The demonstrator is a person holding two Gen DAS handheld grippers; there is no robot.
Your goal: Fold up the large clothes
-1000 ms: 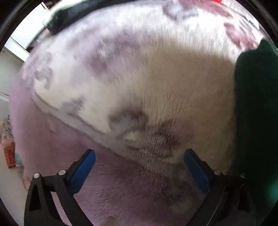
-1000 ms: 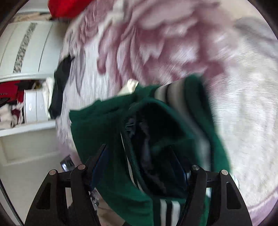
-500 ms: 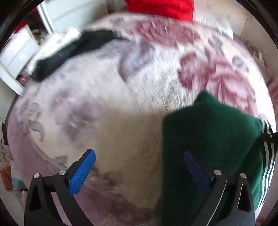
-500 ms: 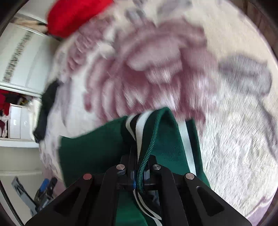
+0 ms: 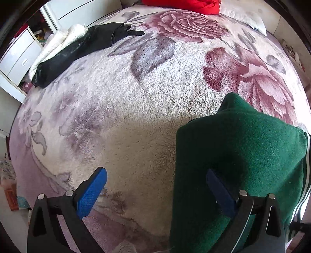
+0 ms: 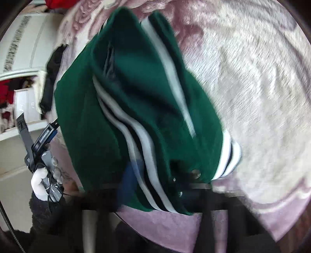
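A dark green jacket (image 5: 243, 165) with white stripes lies bunched on the floral fleece blanket (image 5: 136, 109), low and to the right in the left wrist view. My left gripper (image 5: 155, 191) hangs open above the blanket; its right blue pad (image 5: 219, 192) is over the jacket's left edge and nothing sits between the pads. In the blurred right wrist view the green jacket (image 6: 140, 101) fills the middle and drapes from my right gripper (image 6: 153, 186), which is shut on its striped, snap-buttoned front edge. The pads themselves are smeared by motion.
A black garment (image 5: 83, 44) on a white fleece lies at the blanket's far left, a red garment (image 5: 180, 4) at the far end. White drawers (image 5: 17, 58) stand past the bed's left side. A gloved hand (image 6: 40, 183) holding the other gripper shows at the left.
The right gripper's jaws closed on the jacket's striped edge, then swept sideways, pulling the jacket up large into its view. The left view swung from bare blanket onto the jacket, then held still.
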